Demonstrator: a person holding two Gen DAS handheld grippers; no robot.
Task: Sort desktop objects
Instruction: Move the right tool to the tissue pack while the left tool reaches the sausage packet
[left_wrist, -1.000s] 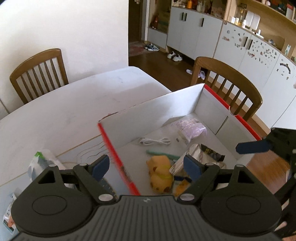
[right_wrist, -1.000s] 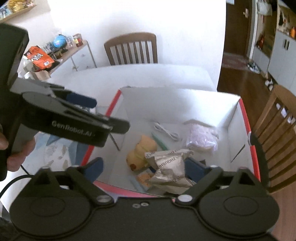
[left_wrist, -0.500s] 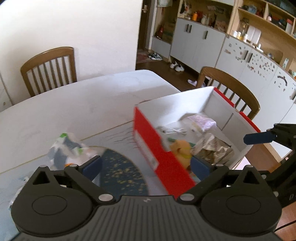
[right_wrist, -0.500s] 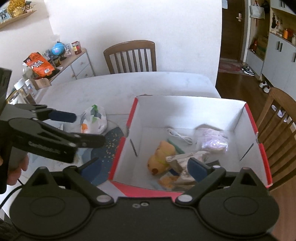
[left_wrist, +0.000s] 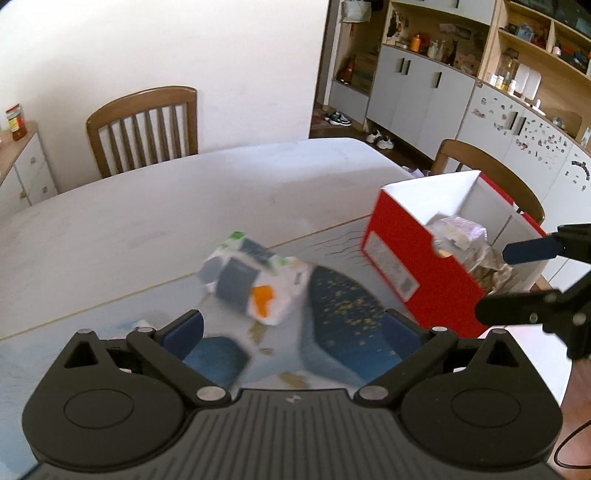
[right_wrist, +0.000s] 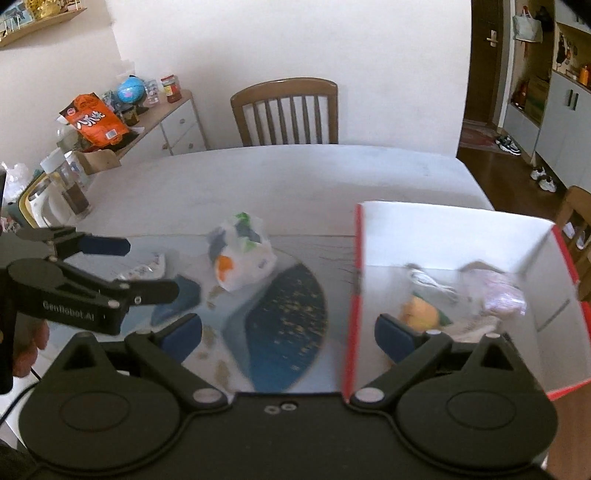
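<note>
Over the desk, left wrist view: left gripper (left_wrist: 291, 332) spread wide, empty; white bag (left_wrist: 255, 280) lies beyond it, red box (left_wrist: 410, 273) to its right.
Right wrist view: right gripper (right_wrist: 288, 332) wide apart, holding nothing, straddling the box's red wall (right_wrist: 354, 295); bag (right_wrist: 240, 258) on desk (right_wrist: 280, 177).

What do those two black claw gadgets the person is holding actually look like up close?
Each is matte black plastic. The left gripper has a ribbed body, round pivot discs, silver rivets and two linkage fingers tipped with dark blue pads. The right gripper matches. Pale "GenRobot.AI" lettering marks the left one's side, and thin dark cables trail behind.
</note>
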